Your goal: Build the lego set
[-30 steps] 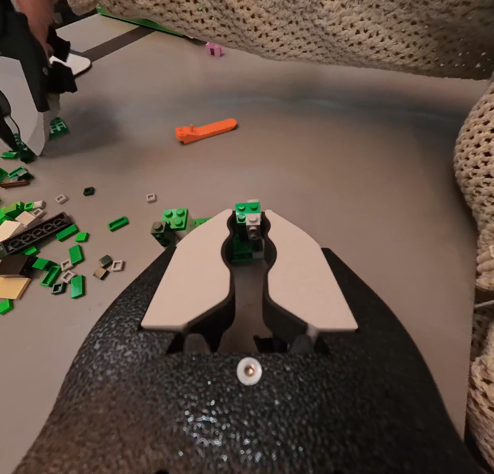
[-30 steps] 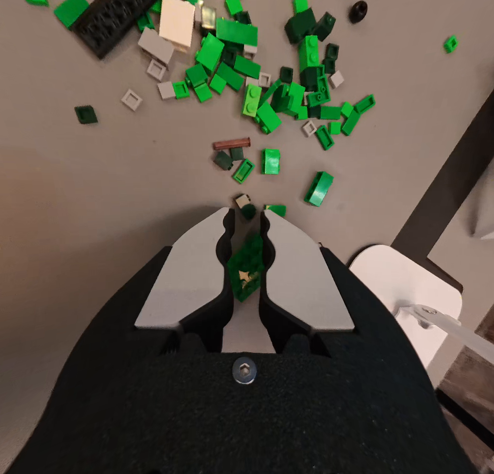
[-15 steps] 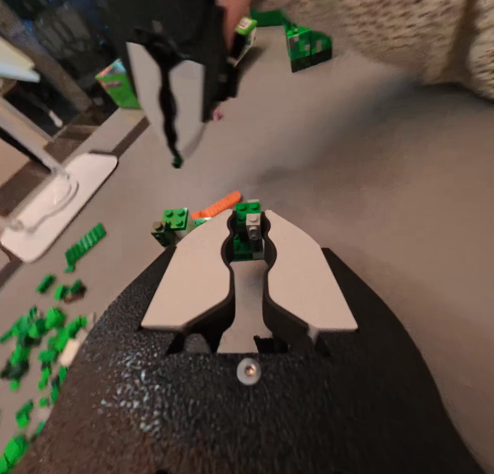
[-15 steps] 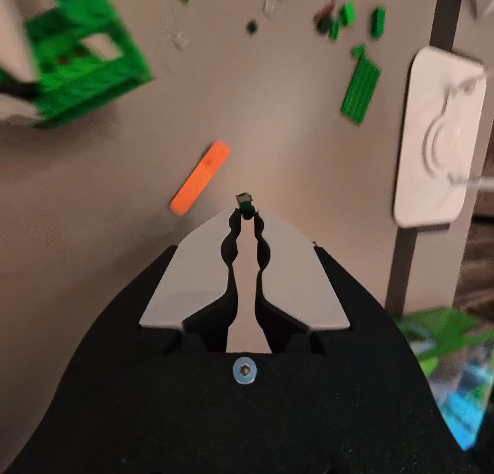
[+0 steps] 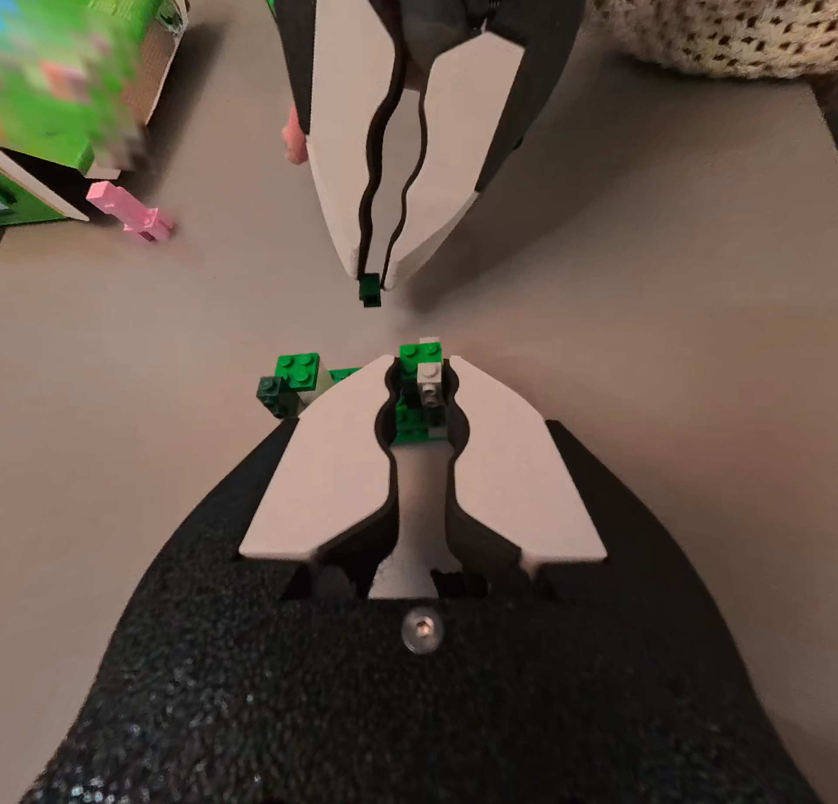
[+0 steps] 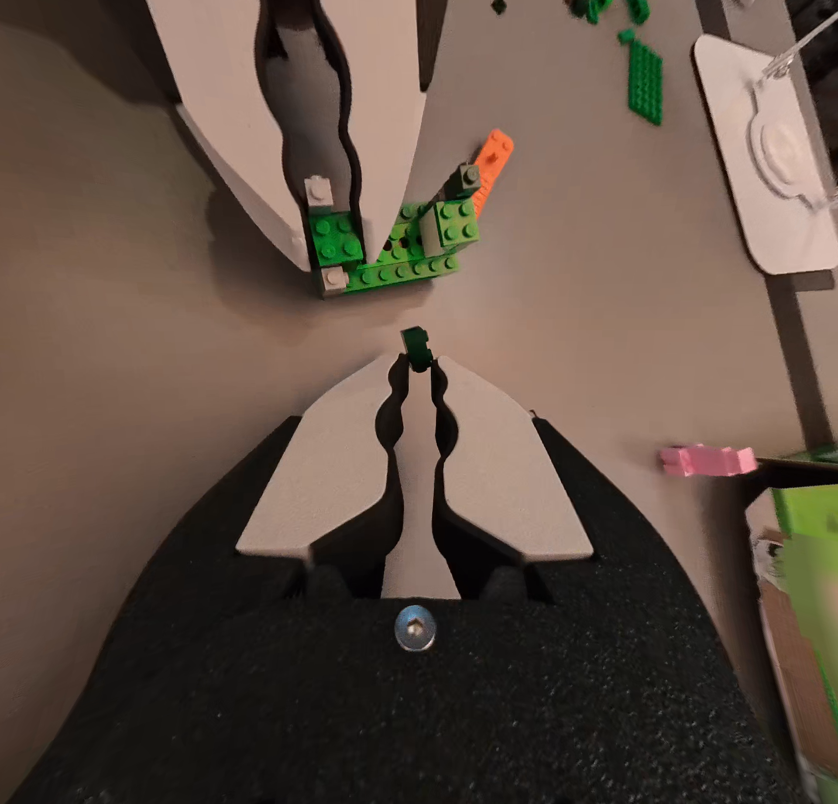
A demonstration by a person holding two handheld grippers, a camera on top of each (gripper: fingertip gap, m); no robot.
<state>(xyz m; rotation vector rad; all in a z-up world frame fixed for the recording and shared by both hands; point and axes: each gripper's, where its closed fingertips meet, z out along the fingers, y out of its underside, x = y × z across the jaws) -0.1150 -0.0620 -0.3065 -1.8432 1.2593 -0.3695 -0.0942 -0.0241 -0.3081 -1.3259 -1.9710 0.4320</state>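
My left gripper [image 5: 420,365] is shut on a green and grey lego build [image 5: 421,392]; the pads press on a stack of bright green and light grey bricks at one corner. In the right wrist view the build [image 6: 399,256] shows as a green base plate with a second green tower, held in the left gripper [image 6: 335,238]. My right gripper [image 6: 419,360] is shut on a small dark green brick [image 6: 417,347] at its fingertips. In the left wrist view the right gripper [image 5: 374,279] points down at the build, with the dark green brick [image 5: 369,289] a short way from it.
An orange brick separator [image 6: 492,166] lies behind the build. A pink lego piece [image 5: 131,213] and the green set box [image 5: 68,70] stand at the left. Loose green pieces [image 6: 598,2], a green plate [image 6: 644,84] and a white stand base [image 6: 762,147] lie farther off. A knitted sleeve [image 5: 725,16]. The tips of one gripper are about 5 cm away from the tips of the other. From the left gripper's tips to the orange brick separator [image 6: 492,166] is close to 11 cm.
My right gripper left the pile of loose pieces with the dark green brick in its tips and swung round to face the build. My left gripper kept hold of the build and turned toward it.
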